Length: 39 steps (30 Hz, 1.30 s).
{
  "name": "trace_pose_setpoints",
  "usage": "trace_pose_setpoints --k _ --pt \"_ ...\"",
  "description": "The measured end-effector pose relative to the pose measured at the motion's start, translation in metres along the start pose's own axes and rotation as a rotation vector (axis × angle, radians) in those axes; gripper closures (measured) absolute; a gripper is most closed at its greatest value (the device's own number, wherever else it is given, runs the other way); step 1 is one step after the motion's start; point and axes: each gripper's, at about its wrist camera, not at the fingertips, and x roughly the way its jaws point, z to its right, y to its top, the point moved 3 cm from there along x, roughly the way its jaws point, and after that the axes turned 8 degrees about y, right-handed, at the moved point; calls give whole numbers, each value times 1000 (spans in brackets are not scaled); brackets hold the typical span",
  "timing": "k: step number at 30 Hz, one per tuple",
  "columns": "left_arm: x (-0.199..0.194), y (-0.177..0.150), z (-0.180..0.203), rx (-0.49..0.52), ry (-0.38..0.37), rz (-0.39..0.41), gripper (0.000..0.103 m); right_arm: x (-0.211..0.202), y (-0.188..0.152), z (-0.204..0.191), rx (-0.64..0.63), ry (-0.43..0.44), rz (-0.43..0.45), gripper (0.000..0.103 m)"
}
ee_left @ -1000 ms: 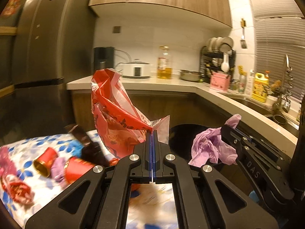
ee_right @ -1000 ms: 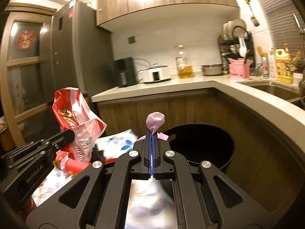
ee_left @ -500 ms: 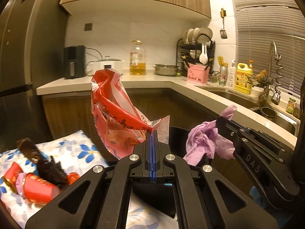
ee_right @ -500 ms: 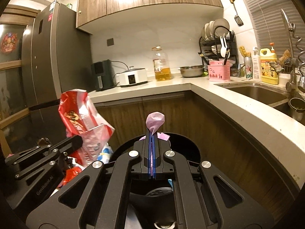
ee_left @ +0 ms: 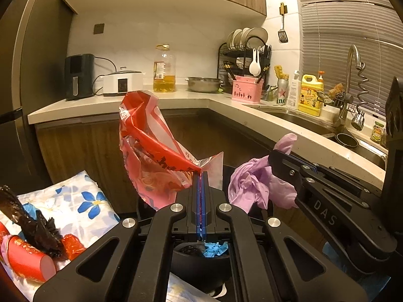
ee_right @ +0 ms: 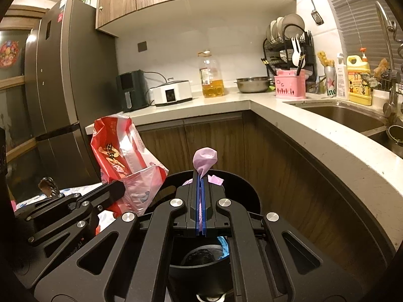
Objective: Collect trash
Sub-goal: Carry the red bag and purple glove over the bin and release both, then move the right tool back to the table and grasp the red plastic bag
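In a kitchen corner, over the black bin [ee_right: 239,191] that already holds scraps, I have my left gripper [ee_left: 200,176] clamped on a red bag [ee_left: 151,151] and my right gripper [ee_right: 200,178] on a purple glove [ee_right: 205,159], cups [ee_left: 27,259] still waiting on the cloth [ee_left: 83,201].

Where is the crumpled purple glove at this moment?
The purple glove is pinched in the shut right claw, above the black bin. In the left wrist view it hangs right of centre, beside the red snack bag.
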Motion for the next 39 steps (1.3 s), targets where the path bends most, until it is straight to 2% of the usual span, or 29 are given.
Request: trace_pose_setpoints --k 10,15,18,20,22,24,27,29,30,35,37,39 --pt "11 -7 5 25 -25 -26 100 15 -5 4 -7 7 -45 101" --pt "10 -8 2 25 -22 -27 87 18 -7 6 -4 -1 -58 99" --pt "9 -8 -1 18 -10 -24 71 19 -9 9 -2 -7 -65 93" --pt "7 -8 -4 5 -3 -22 67 19 -9 11 2 -10 -66 88" --pt "5 -9 -10 -14 10 -21 55 19 -10 12 8 -12 -66 84" --pt "3 -9 -15 -30 24 -20 51 18 -10 14 11 -17 -65 79" --pt "-4 -9 -24 -56 62 -7 31 15 -11 15 17 -22 -63 71" --pt "-11 -10 -30 -68 103 6 25 13 -13 14 20 -24 -60 63" --pt "-14 -10 -32 -69 123 9 17 12 -13 13 20 -25 -58 60" --pt "-25 -17 -42 -75 191 -5 13 2 -18 6 17 -43 -50 33" --pt "-33 -21 -47 -84 213 -6 7 -3 -21 3 21 -50 -44 26" --pt "-39 -24 -51 -97 228 -3 6 -10 -23 0 25 -54 -39 22"
